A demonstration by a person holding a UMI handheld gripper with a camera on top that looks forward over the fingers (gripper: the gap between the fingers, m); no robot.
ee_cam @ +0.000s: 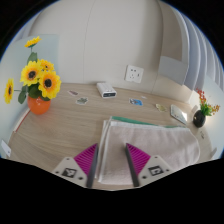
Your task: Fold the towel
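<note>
A pale grey-white towel (150,135) lies spread on the wooden table (70,125), ahead of the fingers and off to their right. A bunched strip of it runs back from its near left edge and fills the space between my fingers. My gripper (110,165) is shut on that strip, with a magenta pad (87,158) pressing on each side. The cloth hides the table between the fingers.
An orange vase of sunflowers (36,88) stands at the far left. A white box (106,90) and small items (136,101) lie near the back wall, below a wall socket (133,73). A small potted flower (203,108) and a white object (178,113) sit far right.
</note>
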